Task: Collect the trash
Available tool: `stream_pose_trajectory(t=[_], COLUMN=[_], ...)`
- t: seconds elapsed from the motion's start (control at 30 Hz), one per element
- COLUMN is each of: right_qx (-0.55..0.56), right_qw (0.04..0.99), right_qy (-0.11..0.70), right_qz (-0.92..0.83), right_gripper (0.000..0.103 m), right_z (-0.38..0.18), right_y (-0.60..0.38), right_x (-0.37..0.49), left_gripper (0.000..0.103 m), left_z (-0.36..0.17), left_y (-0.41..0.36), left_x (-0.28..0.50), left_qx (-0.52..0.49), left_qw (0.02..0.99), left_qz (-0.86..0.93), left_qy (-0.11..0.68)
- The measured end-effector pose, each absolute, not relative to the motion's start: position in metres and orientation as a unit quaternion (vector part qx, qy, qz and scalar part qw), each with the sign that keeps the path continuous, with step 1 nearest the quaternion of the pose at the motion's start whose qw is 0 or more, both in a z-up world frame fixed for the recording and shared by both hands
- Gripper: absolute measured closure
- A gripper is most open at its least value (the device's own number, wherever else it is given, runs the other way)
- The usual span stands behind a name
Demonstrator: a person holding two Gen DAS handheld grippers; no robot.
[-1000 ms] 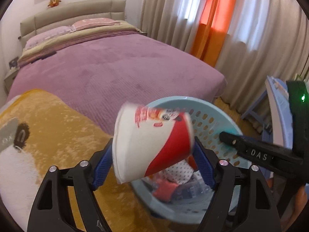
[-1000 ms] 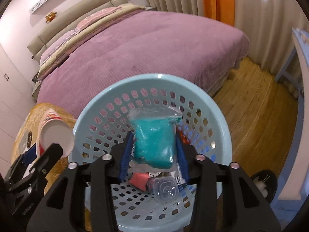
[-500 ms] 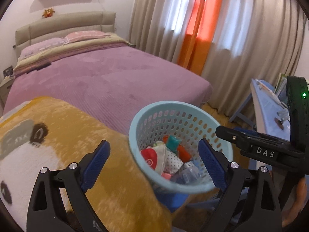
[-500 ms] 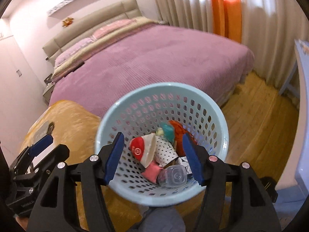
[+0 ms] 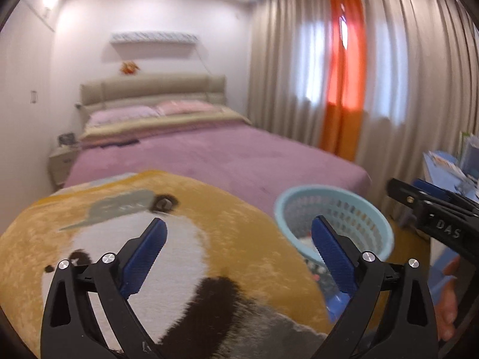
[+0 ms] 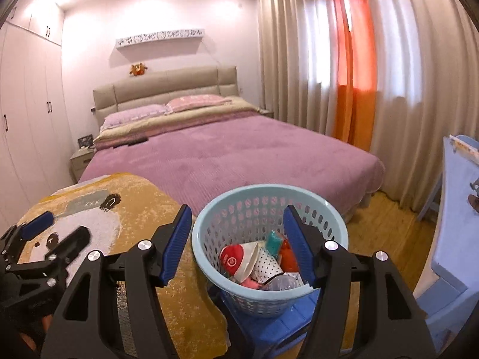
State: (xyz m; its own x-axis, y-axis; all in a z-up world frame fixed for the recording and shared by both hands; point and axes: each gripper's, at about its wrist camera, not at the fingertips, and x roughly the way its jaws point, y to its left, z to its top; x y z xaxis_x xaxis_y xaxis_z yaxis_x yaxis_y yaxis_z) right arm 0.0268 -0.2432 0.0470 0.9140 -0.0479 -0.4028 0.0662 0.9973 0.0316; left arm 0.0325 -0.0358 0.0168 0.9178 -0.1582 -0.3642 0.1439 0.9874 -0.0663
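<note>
While both claws hung over the foot of the room, the pale blue basket (image 6: 269, 239) stood just ahead of and below the right gripper (image 6: 236, 239), framed between its blue pads, whose jaws were opening with nothing gripped. The left gripper (image 5: 239, 257) sat over the panda blanket (image 5: 149, 239), jaws opening to their widest and empty; from there the basket (image 5: 335, 218) lay off to its right, so the right hand looked the nearer.

The collected trash lay inside the basket. A red-and-white paper cup (image 6: 239, 258) lay on its side there, its long axis running roughly left to right, the red base toward the blanket and the mouth toward a dotted wrapper (image 6: 268, 264). I saw no loose trash on the blanket or on the purple bed (image 6: 224, 155), so I judged the next pickup lay out of sight.
</note>
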Motion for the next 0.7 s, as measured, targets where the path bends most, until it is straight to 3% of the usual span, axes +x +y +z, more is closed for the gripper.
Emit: stream_pose_trajectory(t=[0.23, 0.7], right_qx=[0.004, 0.020], right_qw=[0.988, 0.985], right_qy=[0.128, 0.157], right_qz=[-0.082, -0.067], right_gripper=[0.011, 0.010], right_z=[0.041, 0.017], right_y=[-0.232, -0.228], right_x=[0.007, 0.013], left_gripper=[0.008, 0.007], left_z=[0.013, 0.008], left_y=[-0.030, -0.030], left_x=[0.032, 0.019], left_qx=[-0.019, -0.010], left_qw=[0.982, 0.984], left_qz=[-0.064, -0.046], left_qy=[0.177, 0.170])
